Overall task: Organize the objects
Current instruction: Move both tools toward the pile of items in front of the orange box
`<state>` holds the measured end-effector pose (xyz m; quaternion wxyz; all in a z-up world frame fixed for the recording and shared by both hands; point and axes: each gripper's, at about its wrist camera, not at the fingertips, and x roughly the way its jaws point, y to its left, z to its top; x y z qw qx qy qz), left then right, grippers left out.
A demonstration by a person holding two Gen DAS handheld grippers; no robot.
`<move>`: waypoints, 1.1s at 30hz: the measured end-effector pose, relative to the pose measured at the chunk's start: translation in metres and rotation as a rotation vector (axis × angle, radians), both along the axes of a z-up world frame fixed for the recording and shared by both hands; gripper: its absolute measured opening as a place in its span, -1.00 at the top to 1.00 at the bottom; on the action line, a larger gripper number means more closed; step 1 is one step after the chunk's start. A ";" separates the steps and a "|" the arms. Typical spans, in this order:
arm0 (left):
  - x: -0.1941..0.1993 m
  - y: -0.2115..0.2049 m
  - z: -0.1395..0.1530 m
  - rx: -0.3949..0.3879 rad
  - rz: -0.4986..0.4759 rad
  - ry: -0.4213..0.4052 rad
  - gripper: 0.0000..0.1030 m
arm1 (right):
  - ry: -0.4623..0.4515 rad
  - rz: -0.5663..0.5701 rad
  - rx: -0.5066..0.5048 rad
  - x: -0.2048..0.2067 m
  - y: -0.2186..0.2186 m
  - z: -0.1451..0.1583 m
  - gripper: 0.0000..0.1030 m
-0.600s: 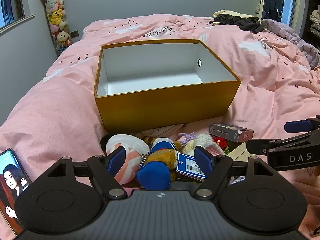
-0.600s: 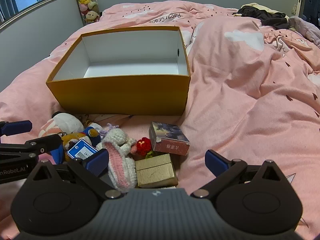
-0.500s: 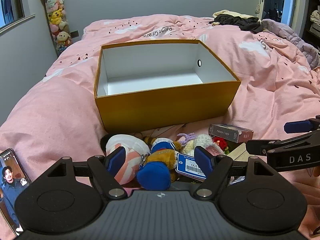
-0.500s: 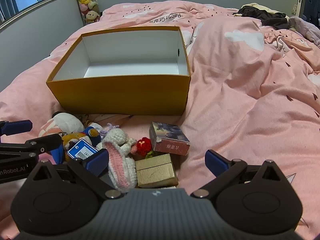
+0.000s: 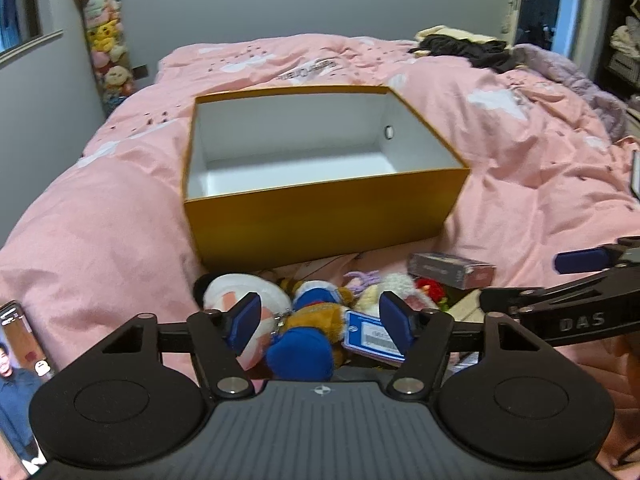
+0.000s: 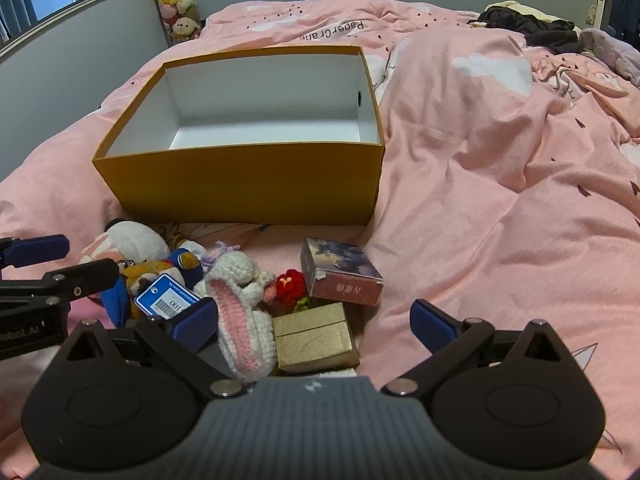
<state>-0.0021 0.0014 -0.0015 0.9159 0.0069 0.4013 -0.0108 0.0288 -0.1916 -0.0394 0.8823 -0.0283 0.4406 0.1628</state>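
Observation:
An empty orange box (image 5: 320, 216) with a white inside stands on the pink bed; it also shows in the right wrist view (image 6: 248, 184). In front of it lies a pile: a white and pink plush (image 5: 244, 292), a brown and blue plush with a blue tag (image 5: 308, 344), a crocheted bunny (image 6: 240, 304), a red crochet flower (image 6: 290, 284), a card box (image 6: 340, 272) and a gold box (image 6: 314, 338). My left gripper (image 5: 320, 322) is open, its fingers either side of the blue plush. My right gripper (image 6: 314, 322) is open over the gold box.
A phone (image 5: 18, 380) with a lit screen lies at the near left on the bed. Dark clothes (image 5: 464, 46) are piled at the far right. Plush toys (image 5: 108, 48) hang in the far left corner by the wall.
The left wrist view has shifted slightly and is a little blurred. The phone screen picture changed. The right gripper has not moved.

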 end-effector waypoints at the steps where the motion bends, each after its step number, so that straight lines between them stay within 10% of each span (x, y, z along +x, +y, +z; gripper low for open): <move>1: 0.000 -0.001 0.000 -0.005 -0.007 0.002 -0.45 | 0.003 0.004 0.005 0.000 0.000 0.000 -0.97; 19: 0.012 0.006 -0.016 -0.008 -0.052 0.123 -0.12 | 0.138 0.167 0.098 0.012 0.020 -0.017 0.06; 33: 0.028 -0.007 -0.019 -0.066 -0.174 0.157 -0.11 | 0.062 0.125 -0.095 0.044 0.017 -0.027 0.02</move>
